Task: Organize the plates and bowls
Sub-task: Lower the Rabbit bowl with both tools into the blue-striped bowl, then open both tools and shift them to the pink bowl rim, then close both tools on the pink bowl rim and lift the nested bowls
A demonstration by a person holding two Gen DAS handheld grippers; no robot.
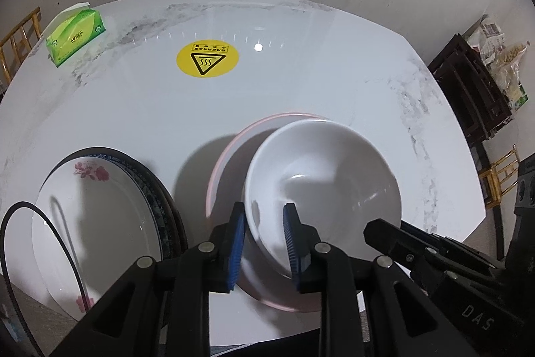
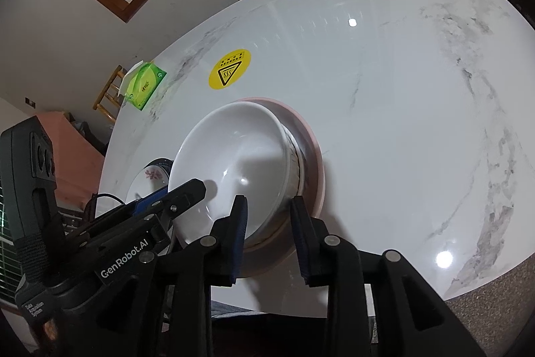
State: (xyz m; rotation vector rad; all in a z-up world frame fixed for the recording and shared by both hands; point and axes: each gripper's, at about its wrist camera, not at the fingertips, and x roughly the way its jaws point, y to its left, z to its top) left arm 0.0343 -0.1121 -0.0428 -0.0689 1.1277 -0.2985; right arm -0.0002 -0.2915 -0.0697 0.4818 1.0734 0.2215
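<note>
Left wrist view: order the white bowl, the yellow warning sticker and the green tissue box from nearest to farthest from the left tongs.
1. White bowl: its near rim sits between the left tongs.
2. Yellow warning sticker: mid-table, beyond the bowl.
3. Green tissue box: far left corner of the table.

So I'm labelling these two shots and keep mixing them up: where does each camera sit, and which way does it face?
Left wrist: rides the left gripper, looking down across the table at the white bowl; its fingers straddle the near rim, and the right gripper shows at lower right.
Right wrist: rides the right gripper, tilted toward the bowl; the left gripper shows at left.
Shared: bowl, pink plate, flowered plate, yellow sticker, green tissue box.
</note>
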